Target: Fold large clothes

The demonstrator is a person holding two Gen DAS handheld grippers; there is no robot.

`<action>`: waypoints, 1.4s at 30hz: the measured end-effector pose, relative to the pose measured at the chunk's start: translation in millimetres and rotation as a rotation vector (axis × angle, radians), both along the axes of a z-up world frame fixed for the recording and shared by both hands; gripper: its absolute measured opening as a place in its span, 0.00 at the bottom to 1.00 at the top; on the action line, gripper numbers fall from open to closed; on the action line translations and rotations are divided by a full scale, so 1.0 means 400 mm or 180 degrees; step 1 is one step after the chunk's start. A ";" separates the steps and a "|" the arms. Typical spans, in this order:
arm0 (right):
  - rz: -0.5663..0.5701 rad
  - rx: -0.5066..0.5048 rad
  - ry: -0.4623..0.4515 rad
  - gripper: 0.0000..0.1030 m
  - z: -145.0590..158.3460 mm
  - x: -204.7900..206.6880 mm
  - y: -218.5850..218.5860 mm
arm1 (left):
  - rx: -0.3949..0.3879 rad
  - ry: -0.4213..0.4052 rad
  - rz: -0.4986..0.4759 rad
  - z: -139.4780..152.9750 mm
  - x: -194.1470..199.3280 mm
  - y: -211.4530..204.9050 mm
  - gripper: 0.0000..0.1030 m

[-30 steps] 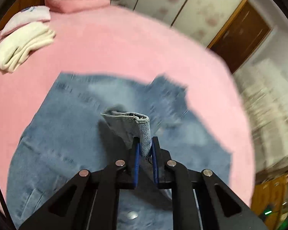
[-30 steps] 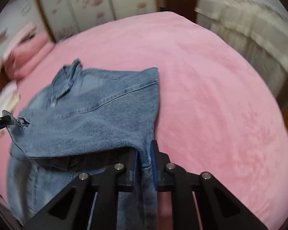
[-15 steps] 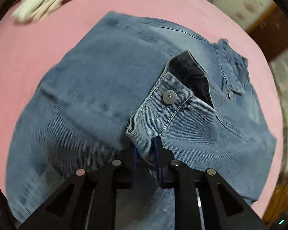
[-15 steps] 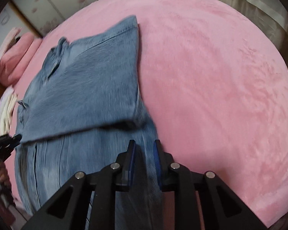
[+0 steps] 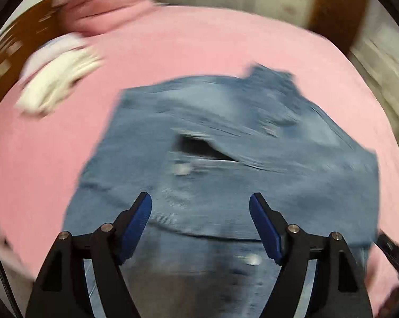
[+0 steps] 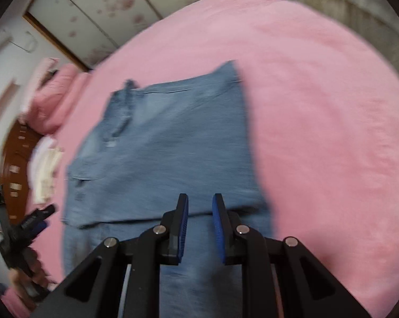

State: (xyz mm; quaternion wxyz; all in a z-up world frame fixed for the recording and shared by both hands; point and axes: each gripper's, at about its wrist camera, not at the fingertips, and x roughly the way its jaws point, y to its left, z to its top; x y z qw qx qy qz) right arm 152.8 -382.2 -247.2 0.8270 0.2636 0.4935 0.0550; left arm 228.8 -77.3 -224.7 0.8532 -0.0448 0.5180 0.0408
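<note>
A blue denim jacket lies on the pink bed, folded over on itself with a dark pocket slit and a metal button showing. My left gripper hovers just above its near part; its jaws are opening wide and nothing is between them. In the right wrist view the jacket lies flat with a folded edge running across just beyond my right gripper. That gripper's blue pads stand a narrow gap apart with no cloth pinched. The left gripper shows at the left edge, held by a hand.
Folded cream clothes and a pink bundle lie near the wooden headboard at the bed's far left. Flowered wardrobe doors stand behind the bed. Bare pink bedding spreads to the jacket's right.
My left gripper let go of the buttoned denim edge and opened wide; the flap now lies on the jacket. The right gripper's pads parted slightly and drew back from the cloth.
</note>
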 end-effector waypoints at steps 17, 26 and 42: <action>-0.0337 -0.0006 0.0433 0.00 -0.150 0.060 -0.116 | -0.0216 0.1053 -0.0021 -0.224 0.096 0.063 0.01; -0.0229 0.0060 -0.0152 0.00 -0.038 0.092 -0.020 | -0.1352 0.0853 -0.0294 -0.185 0.057 -0.010 0.06; -0.0115 -0.0004 0.0032 0.00 -0.152 0.326 -0.078 | -0.0568 0.0446 0.0246 -0.216 0.236 0.122 0.01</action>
